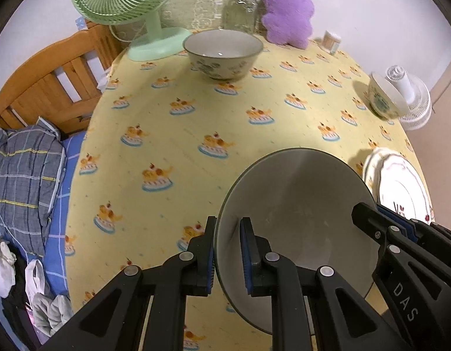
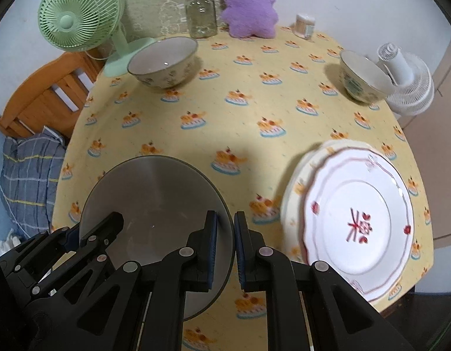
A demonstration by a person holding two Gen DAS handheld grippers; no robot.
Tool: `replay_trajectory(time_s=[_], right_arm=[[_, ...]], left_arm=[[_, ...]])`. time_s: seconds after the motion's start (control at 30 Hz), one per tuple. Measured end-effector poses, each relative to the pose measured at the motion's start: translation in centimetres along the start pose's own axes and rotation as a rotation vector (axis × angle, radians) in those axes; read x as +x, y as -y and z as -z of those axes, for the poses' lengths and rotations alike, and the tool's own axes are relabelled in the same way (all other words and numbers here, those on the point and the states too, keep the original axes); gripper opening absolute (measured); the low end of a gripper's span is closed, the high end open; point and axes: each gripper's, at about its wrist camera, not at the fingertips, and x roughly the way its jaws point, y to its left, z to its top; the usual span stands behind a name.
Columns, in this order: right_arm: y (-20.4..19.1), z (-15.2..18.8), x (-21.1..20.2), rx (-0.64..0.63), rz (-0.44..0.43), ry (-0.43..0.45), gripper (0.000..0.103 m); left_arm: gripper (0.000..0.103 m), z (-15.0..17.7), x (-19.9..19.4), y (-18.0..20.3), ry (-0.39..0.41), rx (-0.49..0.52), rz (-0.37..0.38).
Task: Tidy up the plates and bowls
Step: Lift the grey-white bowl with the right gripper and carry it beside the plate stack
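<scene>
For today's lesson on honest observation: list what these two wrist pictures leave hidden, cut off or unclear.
- Held bowl, left wrist view: near rim hidden behind the left gripper.
- Plates, right wrist view: motion blur and the top plate hide how many are stacked.
- Small jar, right wrist view: label too small to read.

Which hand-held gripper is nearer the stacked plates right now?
Right. The right hand-held gripper clamps the big bowl's rim on the side facing the stacked plates. The left hand-held gripper grips the opposite rim, with the bowl between it and the plates.
</scene>
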Motion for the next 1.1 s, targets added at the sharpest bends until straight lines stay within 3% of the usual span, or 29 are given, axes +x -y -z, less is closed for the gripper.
replay_trajectory(time_s=[0.4,0.93,1.03,1.1], right_arm=[[2.2,1.5,0.5,-0.003,-0.008,-0.045,0.015],[3.1,0.9,1.8,-0.056,-0.03,-0.075,0.015],[3.0,0.7,1.7,-0.063,-0.043,-0.066,0.015],[3.0,0.6,1.7,-0.061,-0.053,-0.059,0.015]], left_arm=[[0.013,1.6,0.6,1.9,-0.049,-0.013,-0.009],[0.013,1.6,1.7,2.7,-0.081,-0.047,-0.039],[0.017,1.5,1.4,2.7,-0.069,-0.051,-0.048],[0.032,1.4,1.2,2.7,-0.059,-0.046,-0.063]])
